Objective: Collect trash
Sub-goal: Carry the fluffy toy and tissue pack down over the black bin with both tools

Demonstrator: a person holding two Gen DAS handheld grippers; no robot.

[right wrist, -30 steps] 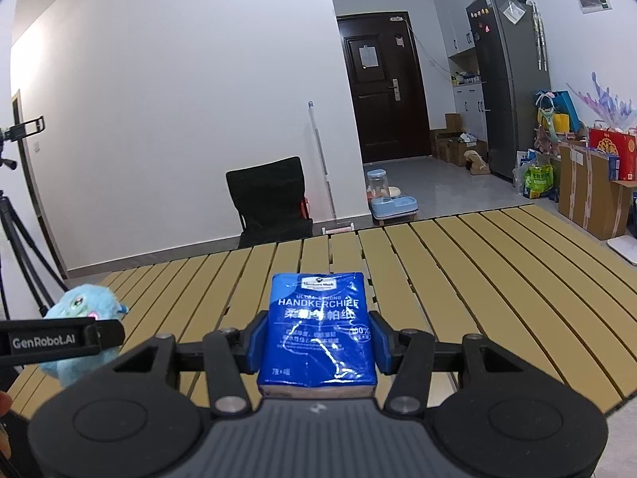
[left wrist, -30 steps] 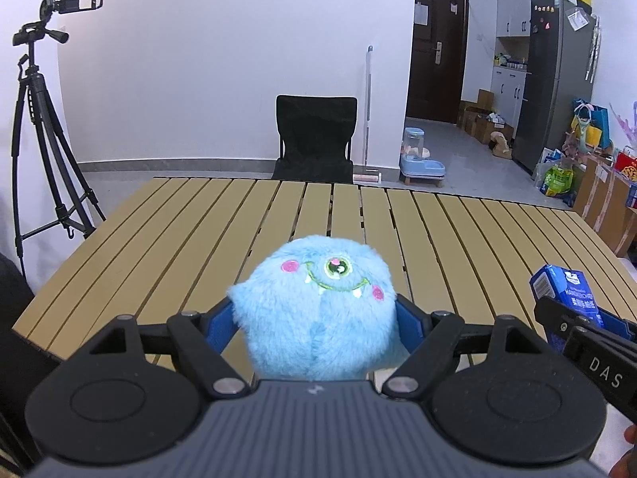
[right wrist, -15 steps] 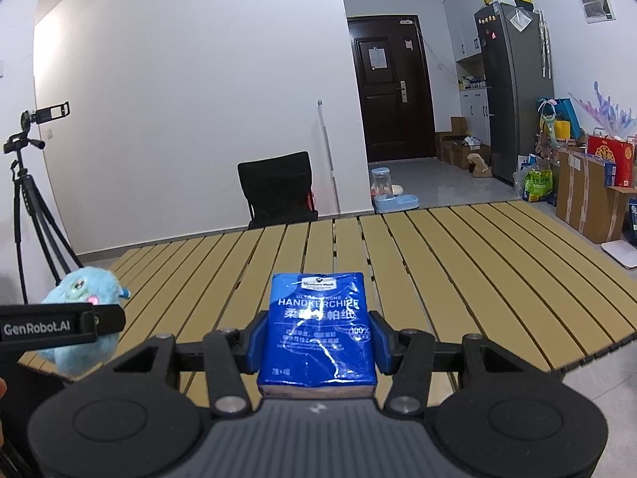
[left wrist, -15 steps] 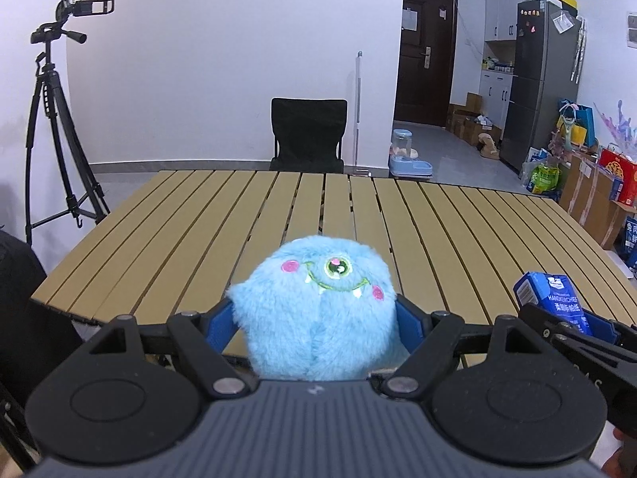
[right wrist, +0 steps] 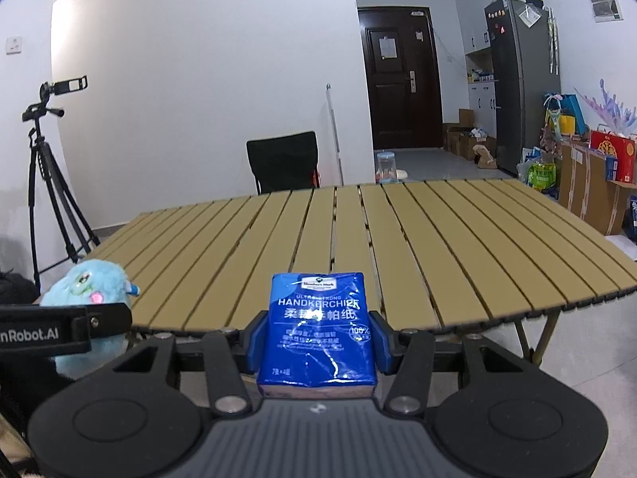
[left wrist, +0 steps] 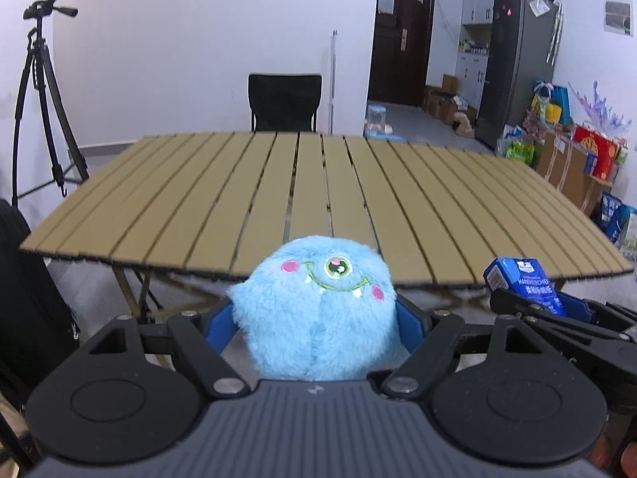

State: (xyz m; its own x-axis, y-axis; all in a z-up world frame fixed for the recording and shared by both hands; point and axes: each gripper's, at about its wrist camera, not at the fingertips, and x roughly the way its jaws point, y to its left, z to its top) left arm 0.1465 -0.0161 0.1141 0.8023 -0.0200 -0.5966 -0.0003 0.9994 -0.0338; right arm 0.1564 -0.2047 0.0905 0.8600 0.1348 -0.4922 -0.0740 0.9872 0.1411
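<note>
Where the slatted table (left wrist: 326, 199) ends, chair (left wrist: 284, 99), tripod (left wrist: 38, 91) beyond

Table top (left wrist: 302, 183): slatted surface seen bare from near edge to far edge; passage across it is unobstructed.
Near edge: open floor is seen below it, crossed by the table legs (right wrist: 545, 338).
Far side: a black chair (left wrist: 284, 101) is set just behind the far edge, with a white pole (left wrist: 331, 79) beside it.
Left flank: a tripod (left wrist: 38, 95) is stood off the left corner; a dark bulky object (left wrist: 28, 298) is placed low, nearer.
Right flank: cardboard boxes (right wrist: 589, 191) and bags are stacked along the wall, apart from the table.
</note>
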